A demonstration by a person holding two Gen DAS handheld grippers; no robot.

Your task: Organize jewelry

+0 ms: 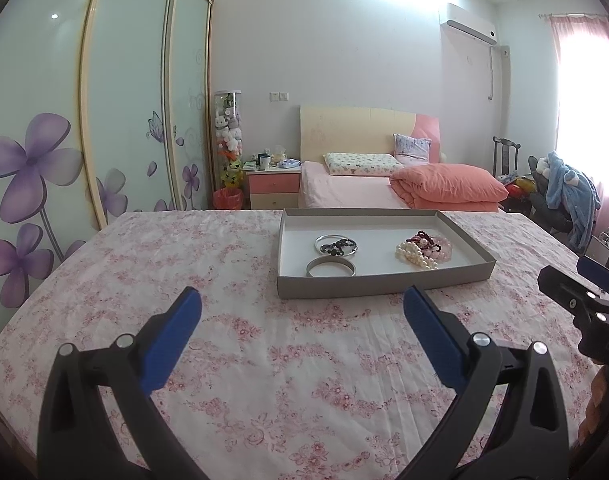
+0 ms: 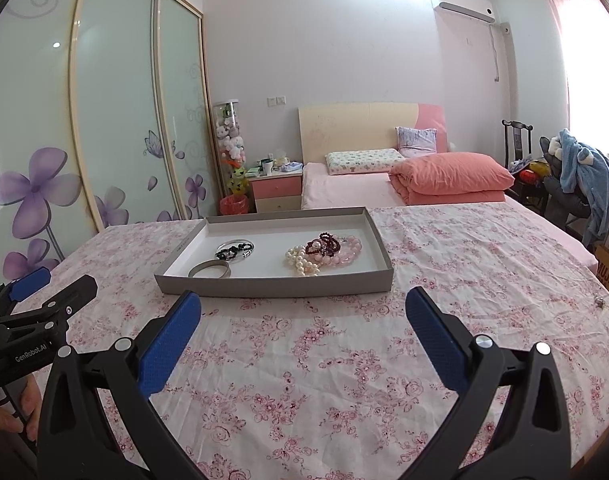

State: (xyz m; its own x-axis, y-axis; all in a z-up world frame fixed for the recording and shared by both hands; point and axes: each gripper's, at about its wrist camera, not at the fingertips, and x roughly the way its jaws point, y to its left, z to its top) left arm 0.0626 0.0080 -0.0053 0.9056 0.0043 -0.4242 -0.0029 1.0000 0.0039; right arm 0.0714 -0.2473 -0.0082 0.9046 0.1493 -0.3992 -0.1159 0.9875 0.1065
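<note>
On the floral-clothed table (image 1: pixel 224 360), the left gripper (image 1: pixel 302 308) hovers with its jaws spread wide and empty, short of the tray's (image 1: pixel 384 284) near wall. The tray sits toward the table's far edge; inside it, a plain bangle (image 1: pixel 330 268) lies at the near wall with a thin ring and dark beads (image 1: pixel 337 245) behind it, and pearls (image 1: pixel 416 258) and pink and red beads (image 1: pixel 432 243) are heaped toward its right end. The right gripper (image 2: pixel 304 308) is likewise wide open and holds nothing, near the tray's front.

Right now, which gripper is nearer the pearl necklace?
Right. The right gripper faces the pearl necklace straight ahead in the tray; from the left gripper it lies ahead and off to the right, so farther.
</note>
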